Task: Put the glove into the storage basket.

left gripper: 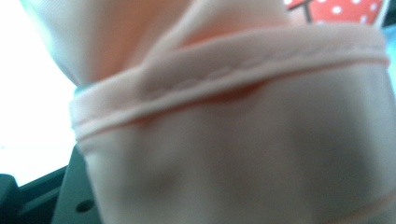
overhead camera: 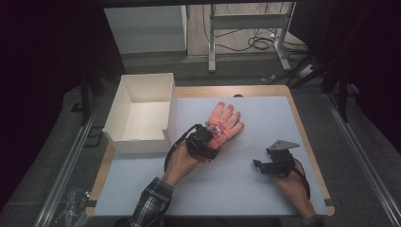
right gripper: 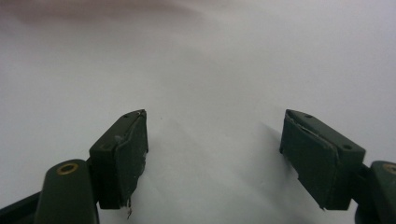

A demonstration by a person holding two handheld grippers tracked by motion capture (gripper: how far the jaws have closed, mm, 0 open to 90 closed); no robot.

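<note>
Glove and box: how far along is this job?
Done: the left hand-held gripper is shut on the pink glove at its cuff. In hand: the glove near the white box. Left: nothing lies in the box; the right hand-held gripper waits open.

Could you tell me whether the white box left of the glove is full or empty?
Empty: the high view shows the white box's bare bottom; the glove is outside it.
</note>
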